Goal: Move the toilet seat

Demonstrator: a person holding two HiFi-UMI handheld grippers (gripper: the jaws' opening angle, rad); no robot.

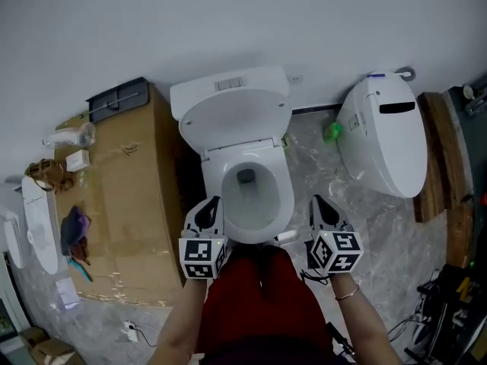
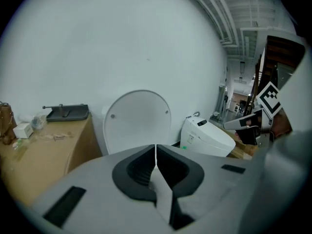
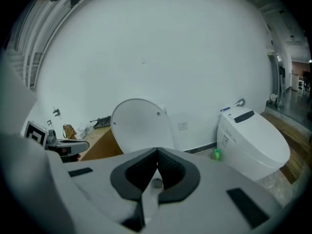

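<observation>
A white toilet stands against the wall with its seat and lid point(image 1: 233, 116) tipped up, so the bowl point(image 1: 249, 192) lies open. My left gripper point(image 1: 211, 204) hangs by the bowl's front left rim. On the front right side is my right gripper point(image 1: 317, 202). Both are shut with nothing between the fingers, and I cannot tell if either touches the rim. In the left gripper view the closed tips point(image 2: 155, 148) point at the raised seat and lid point(image 2: 138, 122). The right gripper view has its closed tips point(image 3: 157, 153) below the same seat and lid point(image 3: 141, 127).
A big cardboard box point(image 1: 125, 204) stands left of the toilet, with a black tray point(image 1: 118, 99) and small items on it. A second white toilet point(image 1: 384, 131) is on the right, a green object point(image 1: 332, 131) beside it and wooden boards point(image 1: 434, 158) beyond.
</observation>
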